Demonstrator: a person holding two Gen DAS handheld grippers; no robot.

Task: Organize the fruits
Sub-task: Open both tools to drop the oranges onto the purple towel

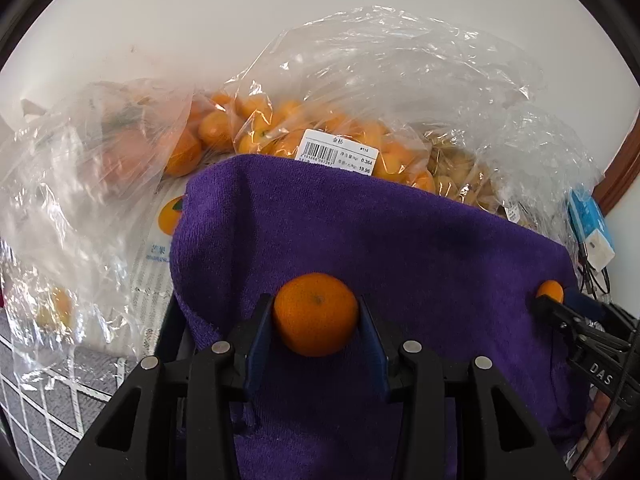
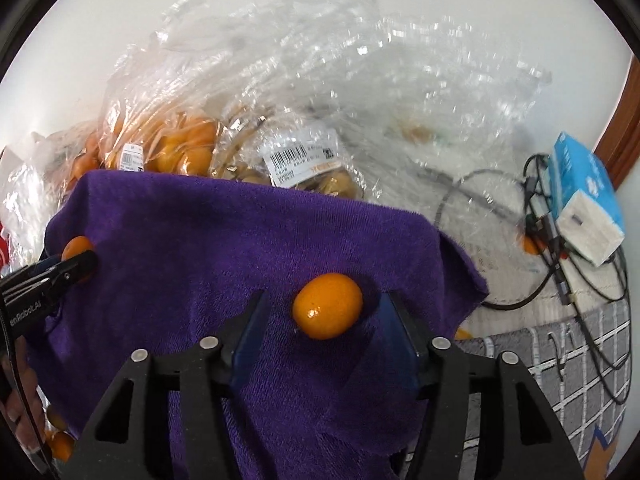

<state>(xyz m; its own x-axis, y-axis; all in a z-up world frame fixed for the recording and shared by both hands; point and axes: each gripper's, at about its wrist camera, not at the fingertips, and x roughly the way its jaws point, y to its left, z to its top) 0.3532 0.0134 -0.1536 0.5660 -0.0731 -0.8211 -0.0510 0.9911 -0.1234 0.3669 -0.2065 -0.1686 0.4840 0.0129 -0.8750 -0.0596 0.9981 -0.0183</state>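
Note:
A purple towel [image 1: 360, 240] [image 2: 220, 240] is draped over something I cannot see. A round mandarin [image 1: 316, 314] rests on it, and my left gripper [image 1: 314, 299] is shut on it, a blue pad against each side. In the right wrist view the left gripper [image 2: 78, 258] shows at the towel's left edge with the mandarin [image 2: 78, 246] at its tip. A glossy oval kumquat [image 2: 328, 306] lies on the towel between the pads of my right gripper [image 2: 326, 296], which is open with a gap on both sides. The left wrist view catches that kumquat [image 1: 550, 290] at far right.
Clear plastic bags [image 1: 360, 80] of orange fruit with barcode labels [image 1: 338, 152] lie behind the towel against a white wall. A blue tissue pack [image 2: 584, 204] and black cables [image 2: 560, 280] sit to the right. Grey grid-patterned cloth [image 1: 48, 400] covers the surface. A hand [image 2: 20, 400] shows at lower left.

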